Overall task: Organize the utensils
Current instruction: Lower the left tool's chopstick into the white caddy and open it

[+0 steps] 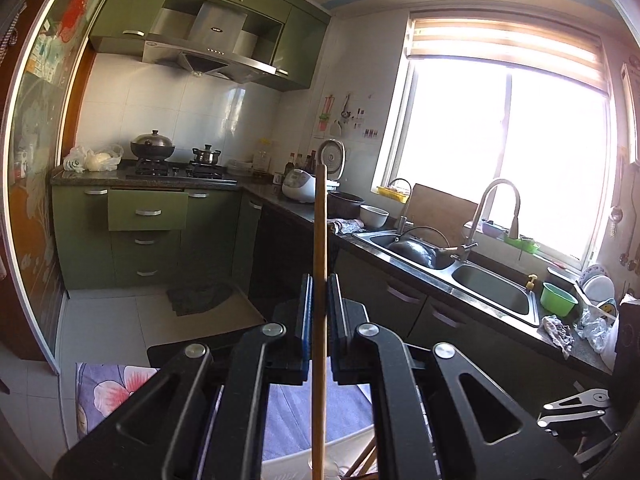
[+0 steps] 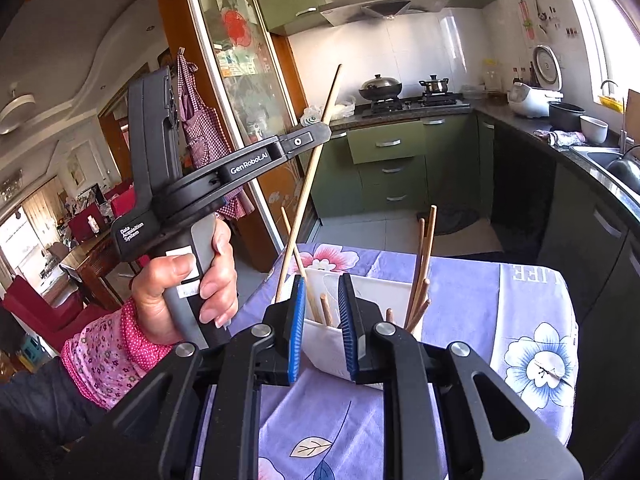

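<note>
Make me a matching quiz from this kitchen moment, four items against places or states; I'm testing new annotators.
Things:
1. single chopstick
2. green bowl
3. lidded wok
4. white holder

Places or states:
A. on the stove
B. clamped in the left gripper
C. on the floral cloth, chopsticks standing in it
D. on the counter beside the sink

Pairs: 1-B, 2-D, 3-A, 4-C
</note>
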{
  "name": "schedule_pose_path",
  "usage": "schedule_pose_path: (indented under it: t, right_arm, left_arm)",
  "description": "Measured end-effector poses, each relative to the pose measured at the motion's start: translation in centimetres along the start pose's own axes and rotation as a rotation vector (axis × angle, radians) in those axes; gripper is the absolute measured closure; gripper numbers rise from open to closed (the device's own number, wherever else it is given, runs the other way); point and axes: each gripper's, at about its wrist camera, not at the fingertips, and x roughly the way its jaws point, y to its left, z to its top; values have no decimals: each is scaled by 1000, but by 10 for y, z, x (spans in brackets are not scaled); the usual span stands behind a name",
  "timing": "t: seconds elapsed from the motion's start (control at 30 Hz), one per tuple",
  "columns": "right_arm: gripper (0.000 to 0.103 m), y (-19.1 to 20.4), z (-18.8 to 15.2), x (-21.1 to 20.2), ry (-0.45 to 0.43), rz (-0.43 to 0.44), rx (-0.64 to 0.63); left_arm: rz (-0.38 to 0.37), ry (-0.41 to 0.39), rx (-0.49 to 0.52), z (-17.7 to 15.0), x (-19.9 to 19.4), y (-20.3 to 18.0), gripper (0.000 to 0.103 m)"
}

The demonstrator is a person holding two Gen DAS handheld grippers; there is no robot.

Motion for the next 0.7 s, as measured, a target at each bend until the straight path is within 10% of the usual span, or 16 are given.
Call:
schedule_pose_path:
  t: [0.7]
  right_arm:
    - [85, -3, -3, 3, 3, 37, 17]
  left_arm:
    - [63, -21, 78, -41, -5, 0, 96]
